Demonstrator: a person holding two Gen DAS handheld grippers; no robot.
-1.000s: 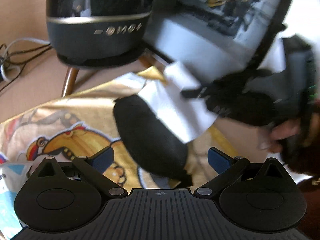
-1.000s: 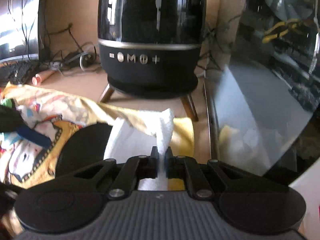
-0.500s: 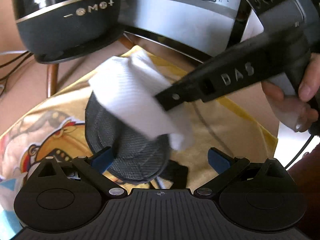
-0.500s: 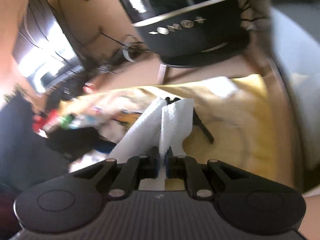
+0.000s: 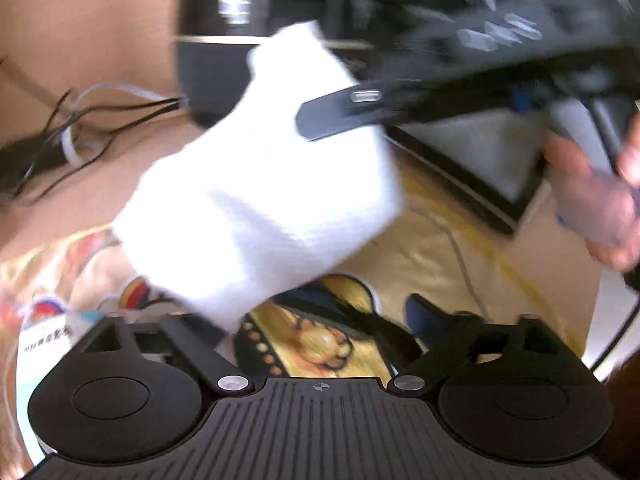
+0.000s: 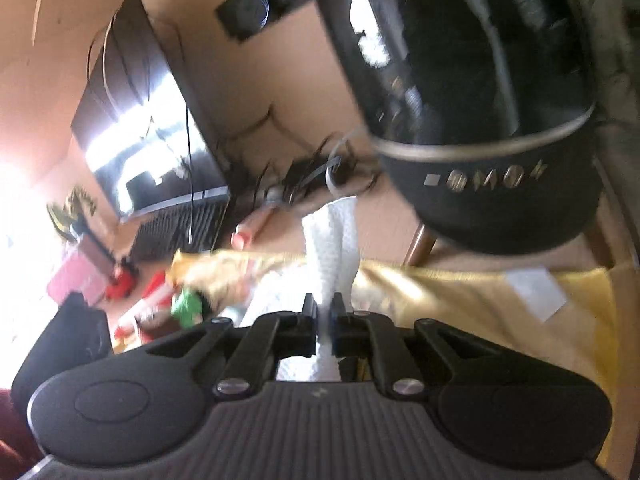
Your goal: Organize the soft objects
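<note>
Found the white cloth up in the air, lifted off the yellow printed cloth it had been lying on a second before. Had been draped over a dark mesh piece back then; couldn't spot that piece for sure now, just a black strap low in the left view. Pretty blurry all round, so took that with a pinch of salt.

Saw the cloth clamped in the right gripper, fingers squeezed nearly together with only the fabric between them. Ran up past the tips in a narrow folded strip and spilled down below them too. From the left camera, caught one right finger biting into the cloth's upper edge, with the person's hand on the handle off to the right side.

Caught the left gripper partway through closing, down from the wide spread of a moment earlier but not closed. Had the cloth's lowest corner dangling right at its left finger, hiding it. Couldn't tell whether that corner actually sat between the pads; saw no pad pressing on it. Mostly showed the printed cloth through the gap.

Read it as a handoff or a two-handed fold getting set up: one end pinched and raised, the other end about to be caught. Reckoned the task was only early on.

Further out, noticed the black speaker on its wooden legs behind, and tangled cables on the desk.
</note>
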